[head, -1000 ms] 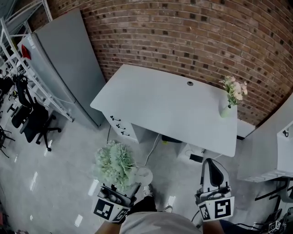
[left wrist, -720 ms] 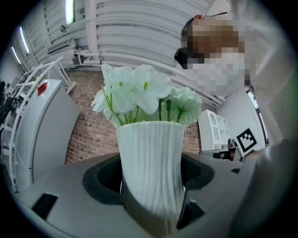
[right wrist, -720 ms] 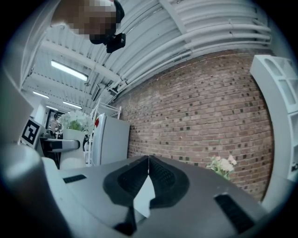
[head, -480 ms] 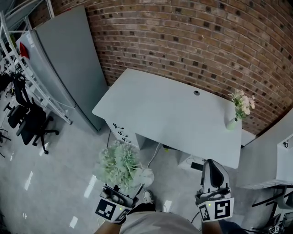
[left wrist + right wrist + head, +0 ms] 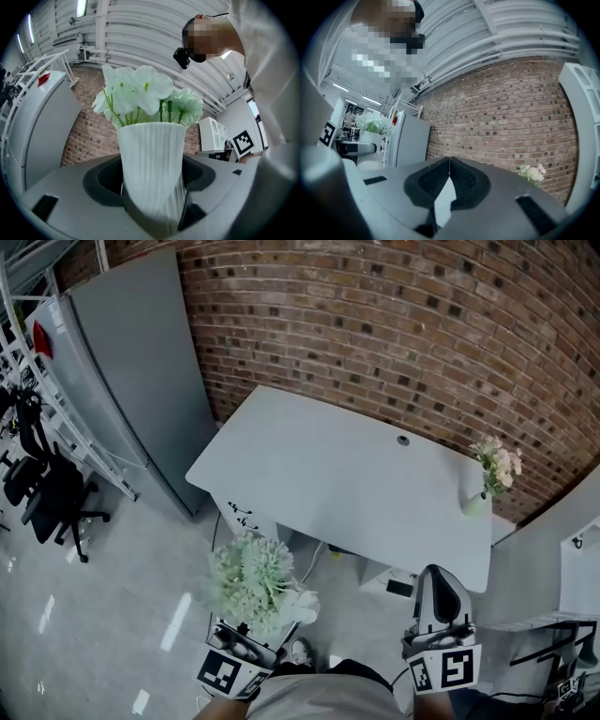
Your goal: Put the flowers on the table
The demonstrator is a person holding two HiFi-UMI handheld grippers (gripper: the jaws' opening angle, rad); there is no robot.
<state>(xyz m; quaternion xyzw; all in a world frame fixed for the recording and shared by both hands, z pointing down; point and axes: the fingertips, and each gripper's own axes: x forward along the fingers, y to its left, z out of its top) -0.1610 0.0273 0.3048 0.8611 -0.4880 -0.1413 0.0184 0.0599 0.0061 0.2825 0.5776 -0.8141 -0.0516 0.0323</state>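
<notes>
**Short of the tabletop, vase in my left hand-held gripper**

Low at the left of the head view, my left hand-held gripper (image 5: 152, 206) is clamped on the lower body of a white ribbed vase (image 5: 151, 159), jaws spread wide to take its girth. The bunch of pale green and white flowers (image 5: 140, 93) rises out of its mouth. Vase and flowers hang over the grey floor, near the front edge of the white rectangular tabletop (image 5: 328, 474) but not yet over it.

At the lower right, my right hand-held gripper (image 5: 449, 161) is clenched tip to tip with nothing between the jaws.

I judge the vase stiff and possibly breakable; I cannot tell ceramic from plastic. The ribs should keep the pads from slipping, yet the broad flower head makes the load top-heavy, so the low hold needs the vase kept upright and set down gently, base flat. The blooms look soft and should not be squeezed. A small vase of pink flowers (image 5: 492, 474) already occupies the tabletop's right end, so the middle is freer.
</notes>
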